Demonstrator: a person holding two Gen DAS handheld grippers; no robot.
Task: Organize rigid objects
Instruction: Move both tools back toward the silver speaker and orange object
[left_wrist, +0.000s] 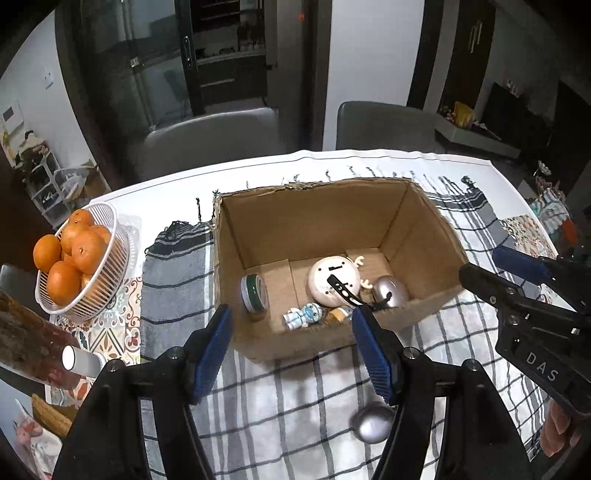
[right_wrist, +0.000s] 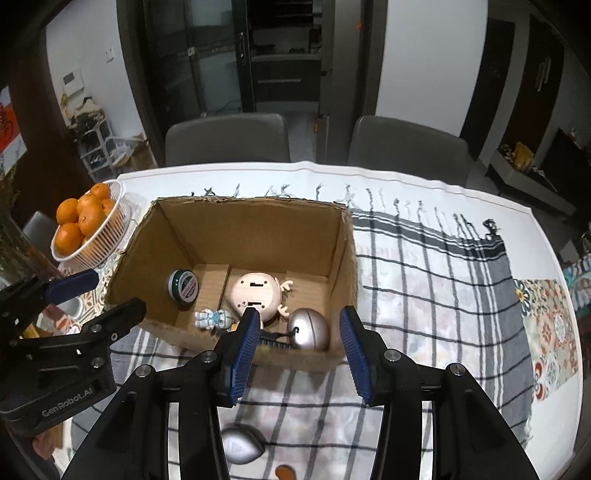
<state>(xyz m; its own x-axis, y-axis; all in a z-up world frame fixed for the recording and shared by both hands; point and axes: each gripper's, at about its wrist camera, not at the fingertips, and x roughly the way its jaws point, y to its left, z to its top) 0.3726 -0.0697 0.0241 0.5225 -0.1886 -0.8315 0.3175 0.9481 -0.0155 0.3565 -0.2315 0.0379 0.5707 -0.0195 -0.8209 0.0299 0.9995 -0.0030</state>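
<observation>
Nearest item: silver egg-shaped object (left_wrist: 371, 424), lying on the checked cloth (left_wrist: 295, 406) just below the left gripper (left_wrist: 291, 354), outside the box; also seen low in the right wrist view (right_wrist: 242, 445).

Left gripper: jaws spread, nothing between them. Right gripper (right_wrist: 299, 354): jaws spread, nothing held; poised above the box's near wall.

Cardboard box (left_wrist: 236, 236): open-topped, mid-table, far rim ragged. Contents:
- green round tin (left_wrist: 255, 293), on edge at the left wall
- white round toy with antlers (left_wrist: 334, 278), centre
- small blue-white figure (left_wrist: 303, 315), near wall
- second silver egg (left_wrist: 389, 291), right near corner
- black comb-like item (left_wrist: 345, 291), partly hidden
- small tan piece beside the figure, unclear

Off task: basket of oranges (left_wrist: 110, 229), far left.

Step, judged: collection mostly done; the loose silver egg appears the remaining piece. Next move likely calls for one gripper lowering over it, closing across its narrow width, then lifting clear of the near wall.

Clearance: open floor inside the box lies at far centre and far left. Cloth right of the box is free. Grippers sit close together; crossing risks contact.
</observation>
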